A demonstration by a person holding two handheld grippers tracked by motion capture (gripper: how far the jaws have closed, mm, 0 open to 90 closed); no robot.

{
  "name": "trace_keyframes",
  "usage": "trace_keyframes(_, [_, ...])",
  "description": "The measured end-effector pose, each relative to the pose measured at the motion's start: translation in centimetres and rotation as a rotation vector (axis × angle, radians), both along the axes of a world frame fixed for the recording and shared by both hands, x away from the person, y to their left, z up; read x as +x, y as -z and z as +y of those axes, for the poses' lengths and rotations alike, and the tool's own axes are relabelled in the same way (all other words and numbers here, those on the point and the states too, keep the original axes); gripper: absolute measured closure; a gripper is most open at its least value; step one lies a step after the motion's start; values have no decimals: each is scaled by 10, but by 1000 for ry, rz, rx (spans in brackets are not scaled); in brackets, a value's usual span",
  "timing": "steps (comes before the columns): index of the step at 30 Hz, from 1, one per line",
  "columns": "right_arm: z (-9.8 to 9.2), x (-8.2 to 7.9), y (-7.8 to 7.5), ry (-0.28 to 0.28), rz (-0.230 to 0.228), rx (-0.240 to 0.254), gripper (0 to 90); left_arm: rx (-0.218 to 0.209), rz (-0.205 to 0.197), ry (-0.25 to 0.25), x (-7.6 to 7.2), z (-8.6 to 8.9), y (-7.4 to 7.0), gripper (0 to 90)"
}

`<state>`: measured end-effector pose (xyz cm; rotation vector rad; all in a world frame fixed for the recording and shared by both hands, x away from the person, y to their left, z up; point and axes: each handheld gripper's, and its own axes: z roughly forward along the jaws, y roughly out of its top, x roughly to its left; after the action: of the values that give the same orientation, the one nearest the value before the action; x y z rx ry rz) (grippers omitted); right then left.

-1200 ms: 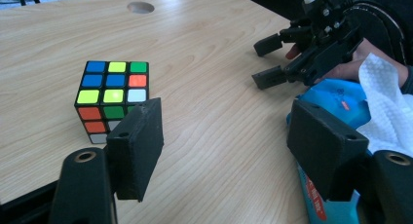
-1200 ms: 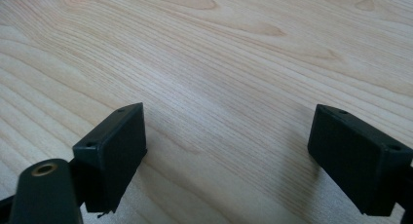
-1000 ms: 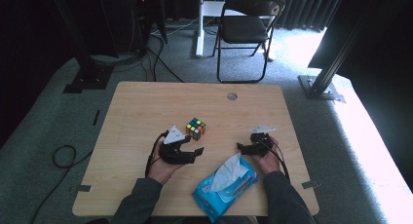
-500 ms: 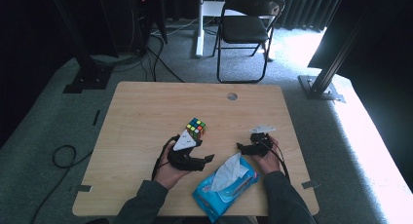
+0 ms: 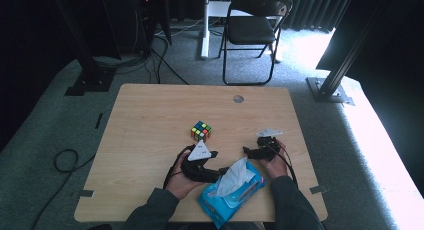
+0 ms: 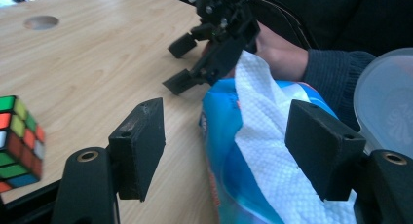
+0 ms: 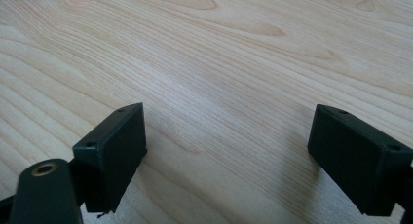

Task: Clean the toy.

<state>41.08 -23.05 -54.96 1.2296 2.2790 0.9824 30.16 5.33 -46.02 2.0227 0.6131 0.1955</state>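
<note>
The blue wet-wipe pack (image 5: 231, 194) lies at the near edge of the table (image 5: 150, 120), at about six o'clock from the colour cube (image 5: 200, 131), with a white wipe (image 5: 235, 174) standing up out of its opening and its clear lid (image 6: 387, 95) flipped open. The left gripper (image 5: 214, 165) sits just at nine o'clock of that wipe, its jaws spread wide and just easing inward a little; in the left gripper view the wipe (image 6: 272, 151) stands between the black pads (image 6: 139, 146) with daylight either side, so nothing is pinched yet. The right gripper (image 5: 250, 152) waits at about one o'clock of the pack, jaws spread over bare wood, holding nothing. I'd judge the wipe limp, damp and light, so it will crumple instead of resisting; the place to pinch is the raised peak, well above the slot. The pack itself looks soft and slick, light enough to lift along with the sheet, so it probably wants pinning down by the right gripper while the wipe is drawn.
</note>
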Motion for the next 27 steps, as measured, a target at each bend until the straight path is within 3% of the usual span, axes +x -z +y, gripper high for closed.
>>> trace_keyframes(9, [0, 0, 0, -2, 0, 1, 137, -10, 64, 63, 0, -12, 14, 402])
trace_keyframes(16, [0, 0, 0, -2, 0, 1, 137, -4, 95, 78, 1, -19, 22, 417])
trace_keyframes(19, [0, 0, 0, -2, 0, 1, 137, -11, 138, 88, 3, -21, 27, 417])
trace_keyframes(27, [0, 0, 0, -2, 0, 1, 137, 14, 141, 102, 0, -28, 32, 435])
